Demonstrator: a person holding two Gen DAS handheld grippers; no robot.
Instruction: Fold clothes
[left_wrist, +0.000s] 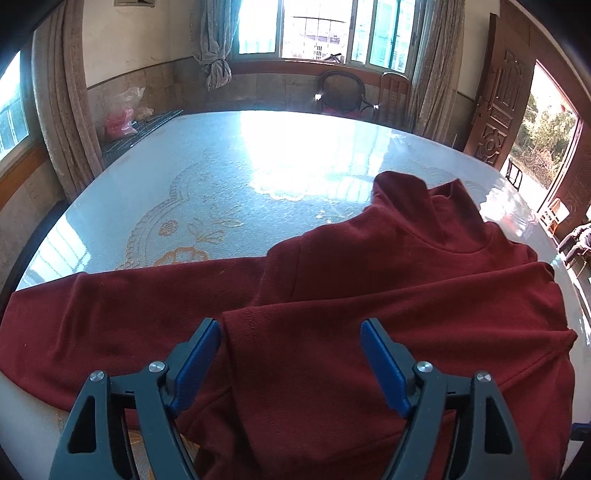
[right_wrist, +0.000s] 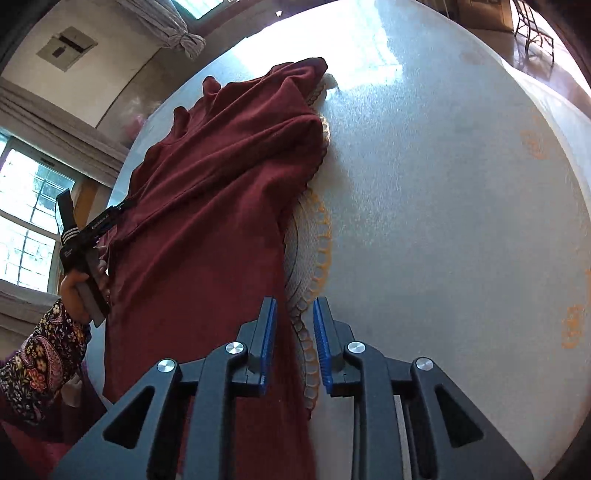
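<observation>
On the table: I see the red top (left_wrist: 388, 280) spread over the round table (left_wrist: 221, 177), collar toward the far side, hem toward me and hanging past the near edge.
Fold state: one sleeve (left_wrist: 122, 314) lies stretched out to my left along the near rim; the other sleeve (left_wrist: 369, 332) lies across the body, cuff toward the middle. I judge the fold partly made, but the body looks unfolded.
Key relation: the folded-in cuff lies right ahead of my left gripper (left_wrist: 290, 328), between its fingers; the stretched sleeve runs crosswise, off to its left. The top's long axis runs away from me, collar far.
Left gripper: spread wide, holding nothing; I cannot tell whether it touches the cloth or hangs just above it.
Right gripper (right_wrist: 294, 306): jaws parted by a narrow gap, empty, poised at the top's right edge (right_wrist: 284, 258), one finger over cloth, the other over the lace mat (right_wrist: 314, 258).
Nearer hand: left for either sleeve; right for the body's right side.
Left hand (right_wrist: 79, 291): seen from the right wrist, gripping its tool at the top's far side from that camera.
Risk, as I judge it: the overhanging hem may drag the cloth off the table.
</observation>
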